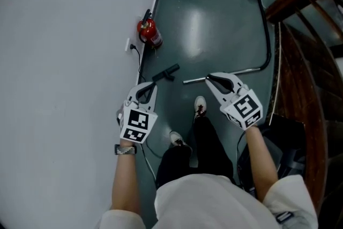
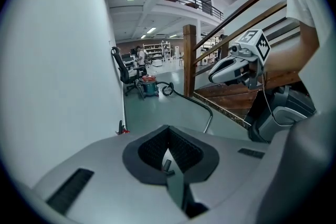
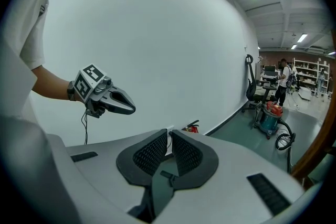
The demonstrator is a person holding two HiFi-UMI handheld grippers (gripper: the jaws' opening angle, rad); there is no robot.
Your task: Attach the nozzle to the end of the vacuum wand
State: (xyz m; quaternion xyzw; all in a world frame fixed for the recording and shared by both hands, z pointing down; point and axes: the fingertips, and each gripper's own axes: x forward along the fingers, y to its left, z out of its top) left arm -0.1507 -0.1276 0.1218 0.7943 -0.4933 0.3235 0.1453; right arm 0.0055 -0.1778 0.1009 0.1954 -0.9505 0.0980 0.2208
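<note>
Fingers [image 2: 182, 150] pressed together on both sides, nothing held. Nozzle [image 1: 166, 72] lies on the floor [image 1: 214, 24] just ahead of my left gripper [image 1: 147, 87]. The wand [image 1: 249, 69] lies crosswise, open end toward it, nearer my right gripper [image 1: 213, 79].

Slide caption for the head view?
Shut, empty left gripper and right gripper above the separate black nozzle and metal wand on the floor.

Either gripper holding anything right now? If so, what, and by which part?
Nothing is held. The left gripper and right gripper both have their fingers shut together, empty. The nozzle and wand lie on the floor.
</note>
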